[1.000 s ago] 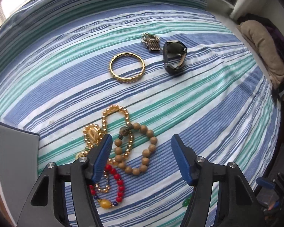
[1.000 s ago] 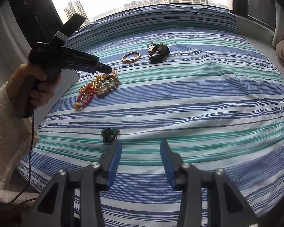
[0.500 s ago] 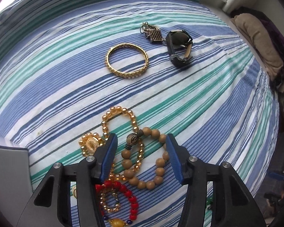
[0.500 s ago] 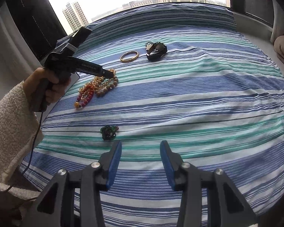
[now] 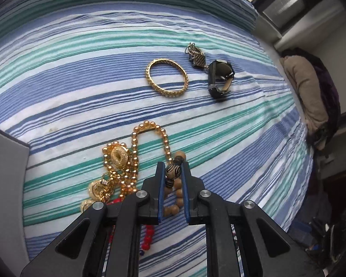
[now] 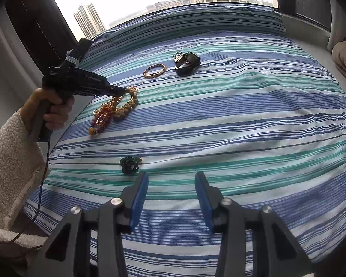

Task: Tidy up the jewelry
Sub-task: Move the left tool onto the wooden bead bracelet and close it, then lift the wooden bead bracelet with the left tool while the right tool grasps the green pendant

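Striped cotton bedspread (round wooden-bead bracelet)

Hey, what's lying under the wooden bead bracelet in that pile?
Under the wooden bead bracelet runs a strand of the amber bead necklace, on the striped bedsheet. The left claw, shut on its striped bead, hides the rest below.

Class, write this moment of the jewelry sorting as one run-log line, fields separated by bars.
left hand-held gripper: just closed on wooden bead bracelet | right hand-held gripper: open, empty, above striped sheet | gold bangle: untouched
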The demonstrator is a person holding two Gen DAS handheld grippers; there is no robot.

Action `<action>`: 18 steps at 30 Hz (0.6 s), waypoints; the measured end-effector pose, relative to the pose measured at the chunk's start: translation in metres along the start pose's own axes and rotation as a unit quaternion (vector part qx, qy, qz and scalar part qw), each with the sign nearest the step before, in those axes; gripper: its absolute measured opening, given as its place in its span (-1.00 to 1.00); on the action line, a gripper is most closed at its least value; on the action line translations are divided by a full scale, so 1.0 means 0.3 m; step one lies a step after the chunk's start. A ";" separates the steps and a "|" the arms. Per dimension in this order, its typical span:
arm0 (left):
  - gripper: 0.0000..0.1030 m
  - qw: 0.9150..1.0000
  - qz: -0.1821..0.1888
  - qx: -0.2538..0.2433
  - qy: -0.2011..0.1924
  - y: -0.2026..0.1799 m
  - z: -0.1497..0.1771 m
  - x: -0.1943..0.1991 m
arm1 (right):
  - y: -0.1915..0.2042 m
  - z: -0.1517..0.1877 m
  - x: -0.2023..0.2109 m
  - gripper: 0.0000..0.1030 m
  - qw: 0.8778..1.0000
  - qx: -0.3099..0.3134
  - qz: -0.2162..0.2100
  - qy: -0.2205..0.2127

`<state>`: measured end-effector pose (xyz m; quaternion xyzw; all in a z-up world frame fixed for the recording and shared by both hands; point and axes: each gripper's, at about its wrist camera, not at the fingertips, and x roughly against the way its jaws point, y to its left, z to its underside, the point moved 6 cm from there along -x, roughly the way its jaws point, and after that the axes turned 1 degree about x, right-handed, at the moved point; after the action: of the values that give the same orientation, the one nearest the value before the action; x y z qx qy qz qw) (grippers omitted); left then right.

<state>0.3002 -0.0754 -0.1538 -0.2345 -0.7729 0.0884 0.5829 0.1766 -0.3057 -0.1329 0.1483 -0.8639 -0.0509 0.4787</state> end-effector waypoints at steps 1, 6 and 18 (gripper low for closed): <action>-0.77 1.000 0.003 0.006 -0.008 -0.002 0.017 0.028 | -0.001 -0.003 -0.012 -0.17 1.000 0.000 -0.003 0.003; -0.77 0.999 -0.008 0.016 -0.038 -0.030 0.140 0.155 | 0.029 -0.012 -0.114 -0.17 0.999 0.016 -0.026 0.028; -0.77 0.992 -0.036 0.023 -0.116 -0.022 0.396 0.421 | 0.271 -0.016 -0.318 -0.10 0.992 0.099 -0.041 0.074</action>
<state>0.1601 -0.0061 -0.0787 -0.1812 -0.8413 0.1115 0.4970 0.2112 -0.1991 -0.1892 0.2334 -0.8203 0.0266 0.5215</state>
